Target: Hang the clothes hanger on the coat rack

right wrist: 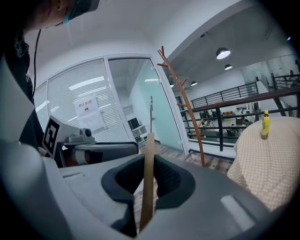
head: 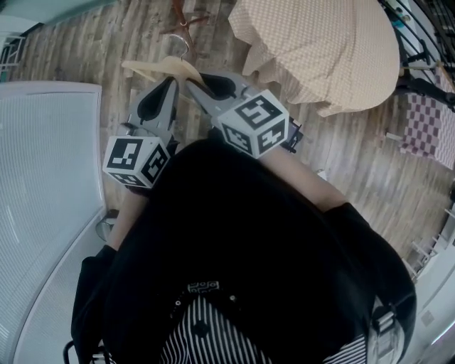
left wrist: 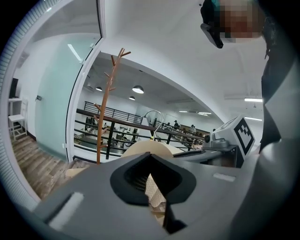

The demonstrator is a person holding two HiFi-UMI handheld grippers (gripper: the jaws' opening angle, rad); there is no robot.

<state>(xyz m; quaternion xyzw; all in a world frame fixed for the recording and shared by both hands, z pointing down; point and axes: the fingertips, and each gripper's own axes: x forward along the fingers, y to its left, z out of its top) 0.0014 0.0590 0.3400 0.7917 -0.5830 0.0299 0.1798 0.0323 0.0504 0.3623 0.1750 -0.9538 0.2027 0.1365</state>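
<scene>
Stage: carrying, judged | left hand-held gripper (left wrist: 152, 182) and right hand-held gripper (right wrist: 148, 187) both clamped on clothes hanger (head: 158, 68) | coat rack (right wrist: 185, 105) ahead, well apart | hanging left.

The hanger (head: 160, 69) is pale tan wood, the coat rack (left wrist: 108, 93) reddish brown. The tablecloth (head: 320, 50) is beige with a fine check; the floor (head: 92, 43) shows grey-brown wood grain. The left gripper (head: 170, 79) and right gripper (head: 193, 80) are grey and black.

The plank floor (head: 348, 160) bears a coat rack (head: 182, 20) and cloth-covered table (head: 320, 50).
</scene>
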